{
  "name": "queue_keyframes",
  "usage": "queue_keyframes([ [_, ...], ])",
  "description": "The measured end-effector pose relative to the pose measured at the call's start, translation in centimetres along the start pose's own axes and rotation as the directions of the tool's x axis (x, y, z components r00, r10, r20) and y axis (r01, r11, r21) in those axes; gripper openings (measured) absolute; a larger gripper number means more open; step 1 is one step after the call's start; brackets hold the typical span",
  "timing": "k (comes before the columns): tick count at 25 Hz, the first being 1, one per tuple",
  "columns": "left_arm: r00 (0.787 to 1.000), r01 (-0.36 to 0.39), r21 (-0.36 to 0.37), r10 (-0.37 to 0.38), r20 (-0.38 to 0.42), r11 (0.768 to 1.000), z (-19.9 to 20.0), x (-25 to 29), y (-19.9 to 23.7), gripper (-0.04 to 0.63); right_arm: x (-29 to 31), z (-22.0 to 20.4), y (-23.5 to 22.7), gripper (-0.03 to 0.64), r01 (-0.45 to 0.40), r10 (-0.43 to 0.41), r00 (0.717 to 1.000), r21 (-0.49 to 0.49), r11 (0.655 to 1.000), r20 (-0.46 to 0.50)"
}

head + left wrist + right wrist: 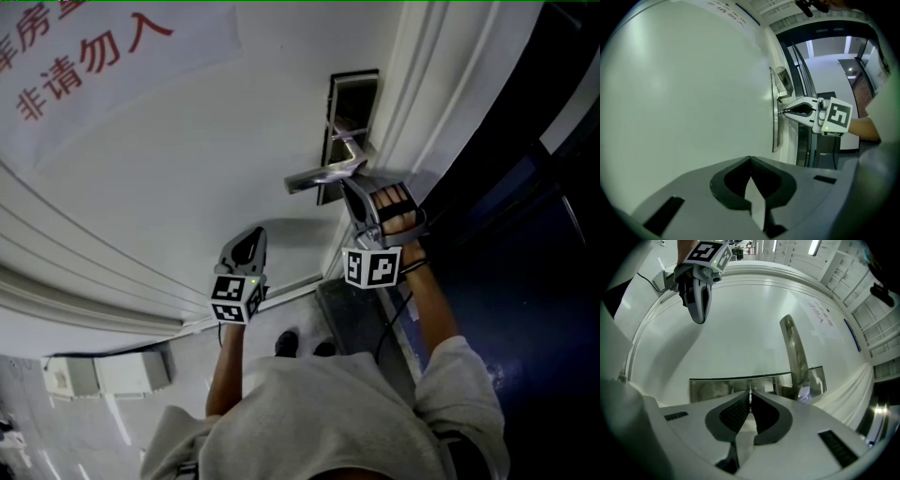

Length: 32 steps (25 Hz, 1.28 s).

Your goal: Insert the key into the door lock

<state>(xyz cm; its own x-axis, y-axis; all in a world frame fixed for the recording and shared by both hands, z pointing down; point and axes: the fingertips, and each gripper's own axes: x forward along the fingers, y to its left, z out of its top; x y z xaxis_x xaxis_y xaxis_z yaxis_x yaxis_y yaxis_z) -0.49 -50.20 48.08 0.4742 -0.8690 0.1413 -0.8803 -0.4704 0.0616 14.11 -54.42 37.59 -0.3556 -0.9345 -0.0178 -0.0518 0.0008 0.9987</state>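
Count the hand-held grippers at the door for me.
2. The left hand-held gripper, shut and empty, points at the white door panel. The right hand-held gripper, shut on a thin metal key, is at the steel lock plate by the silver lever handle. None hidden.

Soft, even indoor light falls on the matte white door panel point(187, 159); the head view is dimmer. Long ceiling tube lights point(814, 246) glare, glinting on the polished steel lock plate point(814, 379). Both gripper views bulge, with black edges.
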Motion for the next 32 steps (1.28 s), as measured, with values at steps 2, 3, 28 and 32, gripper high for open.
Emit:
queue_keyframes([
  [2, 1.0, 0.0, 0.001, 0.0, -0.002, 1.0, -0.1, -0.1, 0.1, 0.016, 0.0, 0.0, 0.0, 0.029, 0.0, 0.0, 1.0, -0.003, 1.0, -0.001],
  [3, 1.0, -0.001, 0.0, 0.001, -0.003, 1.0, -0.1, -0.1, 0.1, 0.017, 0.1, 0.0, 0.0, 0.029, -0.001, 0.001, 1.0, -0.006, 1.0, -0.003],
  [28, 1.0, 0.014, 0.01, -0.014, -0.001, 1.0, 0.3, -0.4, -0.2, 0.017, 0.4, 0.0, 1.5, 0.121, -0.086, 0.086, 0.996, -0.007, 0.996, -0.008],
  [32, 1.0, 0.015, 0.013, -0.015, -0.002, 1.0, 0.4, -0.6, -0.2, 0.016, 0.3, 0.0, 1.4, 0.121, -0.091, 0.09, 0.996, -0.004, 0.996, -0.018],
])
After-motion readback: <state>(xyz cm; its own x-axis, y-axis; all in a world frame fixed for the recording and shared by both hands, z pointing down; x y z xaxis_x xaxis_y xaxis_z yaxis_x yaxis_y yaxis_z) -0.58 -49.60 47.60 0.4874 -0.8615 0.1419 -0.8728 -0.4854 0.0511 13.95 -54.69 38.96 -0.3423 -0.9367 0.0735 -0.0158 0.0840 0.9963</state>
